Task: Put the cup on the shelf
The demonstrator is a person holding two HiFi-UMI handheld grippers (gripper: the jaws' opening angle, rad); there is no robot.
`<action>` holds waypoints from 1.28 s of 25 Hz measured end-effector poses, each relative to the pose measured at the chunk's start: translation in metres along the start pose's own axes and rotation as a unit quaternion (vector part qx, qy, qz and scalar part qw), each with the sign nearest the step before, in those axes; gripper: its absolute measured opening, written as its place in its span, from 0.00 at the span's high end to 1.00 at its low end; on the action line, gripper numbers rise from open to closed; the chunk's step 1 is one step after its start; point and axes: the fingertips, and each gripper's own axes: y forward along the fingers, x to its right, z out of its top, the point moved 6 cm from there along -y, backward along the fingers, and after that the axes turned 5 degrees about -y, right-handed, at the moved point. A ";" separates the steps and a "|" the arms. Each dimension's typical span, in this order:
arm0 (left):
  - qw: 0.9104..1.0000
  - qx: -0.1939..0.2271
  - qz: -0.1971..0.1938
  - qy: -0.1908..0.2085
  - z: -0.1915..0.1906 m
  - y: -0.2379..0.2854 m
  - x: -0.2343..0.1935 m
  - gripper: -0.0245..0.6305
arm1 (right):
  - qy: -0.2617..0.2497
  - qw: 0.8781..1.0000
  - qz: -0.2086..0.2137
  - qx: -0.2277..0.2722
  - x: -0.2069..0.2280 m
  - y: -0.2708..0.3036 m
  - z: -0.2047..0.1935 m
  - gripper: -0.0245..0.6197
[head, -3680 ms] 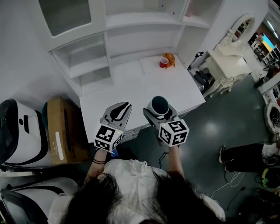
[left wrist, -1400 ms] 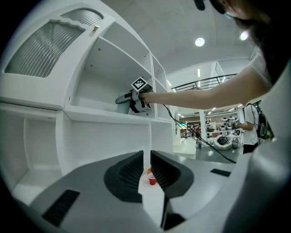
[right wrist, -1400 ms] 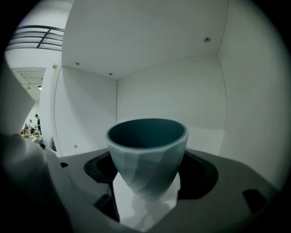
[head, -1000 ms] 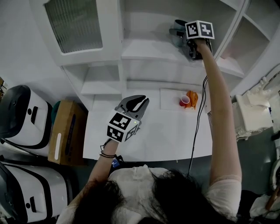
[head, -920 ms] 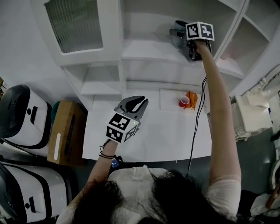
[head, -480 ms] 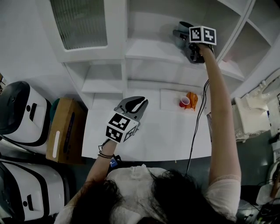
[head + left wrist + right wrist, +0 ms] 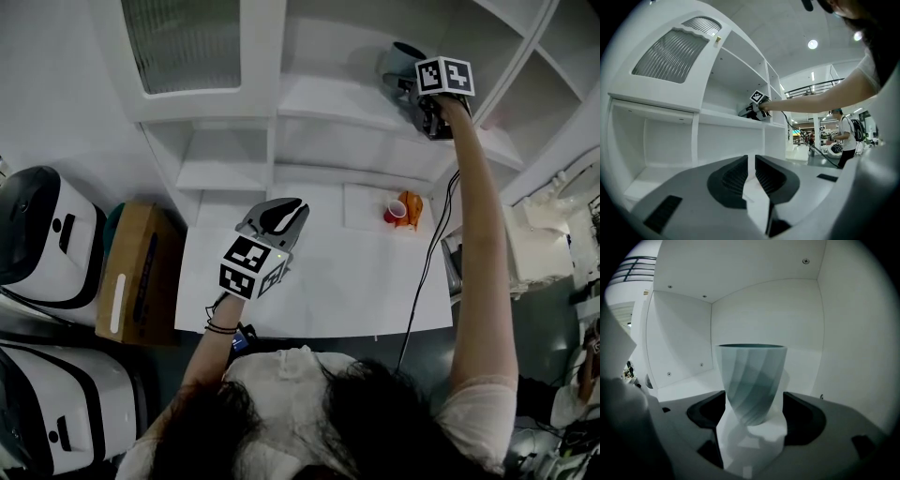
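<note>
Your head camera looks steeply down on the white shelf unit [image 7: 328, 103] from above and in front. The left tool [image 7: 751, 164] camera faces that unit from lower and farther out, sharing its upper shelf [image 7: 731, 117]. The right tool [image 7: 753, 412] camera sits inside that shelf, close to the cup [image 7: 751, 380].

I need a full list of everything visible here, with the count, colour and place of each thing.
cup: one, grey-blue, upright on the upper shelf
shelf unit: one, white, behind the table
table: one, white, under the left gripper
small cup: one, red, back of table
orange thing: one, beside the small cup
box: one, brown, left of table
machines: two, white and black, far left
cable: one, black, hanging below right arm
bystander: one, white shirt, far background
left gripper: one, grey, shut, empty
right gripper: one, grey, shut on the cup
</note>
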 end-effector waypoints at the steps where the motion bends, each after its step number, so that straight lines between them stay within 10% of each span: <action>1: 1.000 0.001 -0.002 -0.001 0.000 -0.002 -0.001 0.87 | -0.001 1.000 0.000 -0.001 -0.002 -0.003 -0.002 0.40; 17: 0.998 -0.005 -0.067 -0.013 -0.011 -0.033 -0.012 0.87 | 0.026 0.987 0.037 0.156 -0.107 -0.096 -0.024 0.41; 32: 0.987 -0.031 -0.153 -0.024 -0.054 -0.089 -0.013 0.88 | 0.059 0.977 0.039 0.201 -0.298 -0.133 -0.176 0.41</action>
